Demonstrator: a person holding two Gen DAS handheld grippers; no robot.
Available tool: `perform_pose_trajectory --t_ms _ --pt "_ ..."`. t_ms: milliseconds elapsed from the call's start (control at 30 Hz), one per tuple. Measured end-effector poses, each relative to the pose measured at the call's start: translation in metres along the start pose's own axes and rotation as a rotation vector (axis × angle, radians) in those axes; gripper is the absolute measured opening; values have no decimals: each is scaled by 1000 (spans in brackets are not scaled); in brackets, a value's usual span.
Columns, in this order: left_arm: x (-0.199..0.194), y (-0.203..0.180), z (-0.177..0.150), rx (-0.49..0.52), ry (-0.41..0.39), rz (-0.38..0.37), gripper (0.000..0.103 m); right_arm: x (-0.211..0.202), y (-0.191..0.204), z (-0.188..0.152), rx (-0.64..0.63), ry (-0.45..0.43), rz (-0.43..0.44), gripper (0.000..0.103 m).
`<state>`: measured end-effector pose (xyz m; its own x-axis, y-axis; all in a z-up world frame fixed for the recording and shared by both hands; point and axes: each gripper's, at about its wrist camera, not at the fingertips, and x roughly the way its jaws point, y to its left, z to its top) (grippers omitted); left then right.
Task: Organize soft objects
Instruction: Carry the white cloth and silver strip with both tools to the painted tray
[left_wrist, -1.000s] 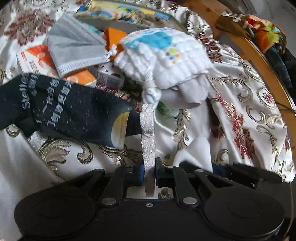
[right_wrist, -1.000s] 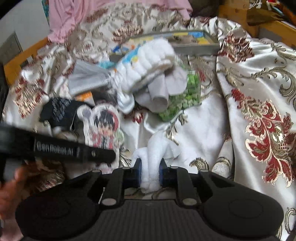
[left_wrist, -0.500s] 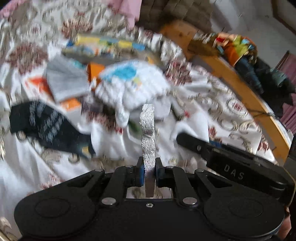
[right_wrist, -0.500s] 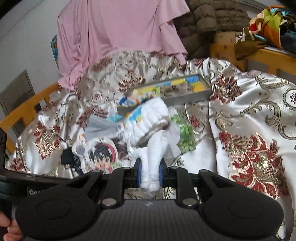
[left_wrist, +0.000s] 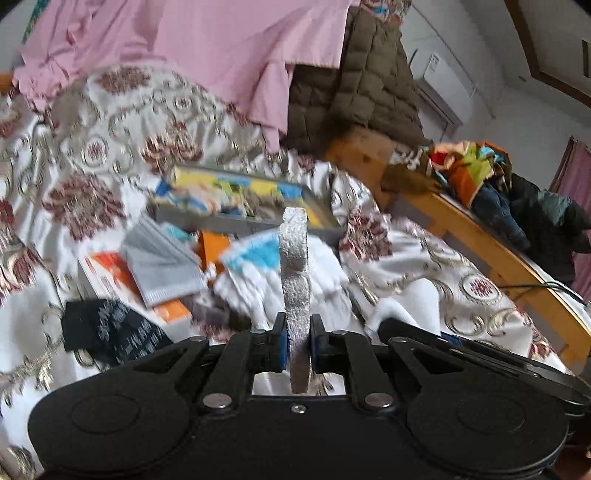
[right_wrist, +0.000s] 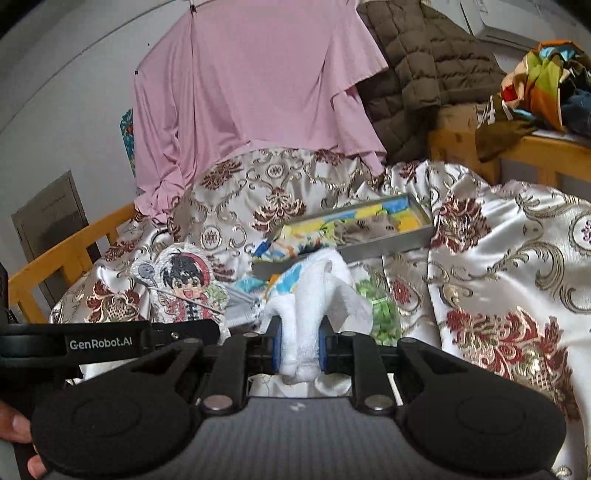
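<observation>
The left gripper (left_wrist: 298, 341) is clamped almost fully closed on a flat, thin pad (left_wrist: 294, 273), seen edge-on in the left wrist view. The right wrist view shows the pad's face: a die-cut cartoon figure (right_wrist: 180, 286) with a silver, pebbled rim. The pad stands upright from the jaws, held by its lower edge, which keeps it clear of the clutter below.

The right gripper (right_wrist: 298, 349) is closed on a bunched fold of white towel (right_wrist: 309, 291). The terry cloth compresses between the pads and droops either side; a short tail hangs behind the jaws. The grip sits mid-fold, so the towel hangs free above the bed.

Both items are held above the satin bedspread (right_wrist: 509, 266), a slippery, gold-and-red patterned sheet. A shallow grey tray (right_wrist: 391, 243) lies further back and already holds colourful soft pieces; it is the probable destination. On the bedspread in the left wrist view lie a quilted white-and-blue cloth (left_wrist: 258, 266), a grey mask (left_wrist: 162, 266) and a black sock (left_wrist: 110, 328). In the right wrist view, a bag of green pieces (right_wrist: 384, 314) lies beside the towel.

Expect the towel to sag and catch the tray rim; the stiffer pad should release cleanly.
</observation>
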<state>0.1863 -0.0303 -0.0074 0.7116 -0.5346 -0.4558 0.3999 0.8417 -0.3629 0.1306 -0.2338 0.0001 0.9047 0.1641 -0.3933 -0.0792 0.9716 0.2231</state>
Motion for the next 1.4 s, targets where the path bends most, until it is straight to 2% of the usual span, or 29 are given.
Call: perform_pose_trajectory --t_ms 167,400,600,733,900,1067,1133,1300,1400 --pt "8 6 13 -32 -56 -1 12 10 6 20 -75 -38 8 21" --pt "27 11 41 22 -111 30 12 34 6 50 -165 -111 33 21" --pt "62 22 75 39 -101 49 12 83 -7 80 -221 -164 31 21" --pt "104 28 107 88 -89 64 12 127 -27 102 -219 -193 -5 21" --pt "168 38 147 101 -54 95 12 175 -65 129 -125 -173 -21 21" --pt "236 40 175 109 -2 129 12 219 -101 143 -87 -91 -64 21" --pt "262 40 181 101 27 144 12 236 -113 146 -75 -62 -71 21" --pt "310 36 184 128 91 177 12 261 -134 152 -30 -53 -72 21" --pt "330 35 182 158 140 196 12 277 -148 153 -10 -2 -82 21"
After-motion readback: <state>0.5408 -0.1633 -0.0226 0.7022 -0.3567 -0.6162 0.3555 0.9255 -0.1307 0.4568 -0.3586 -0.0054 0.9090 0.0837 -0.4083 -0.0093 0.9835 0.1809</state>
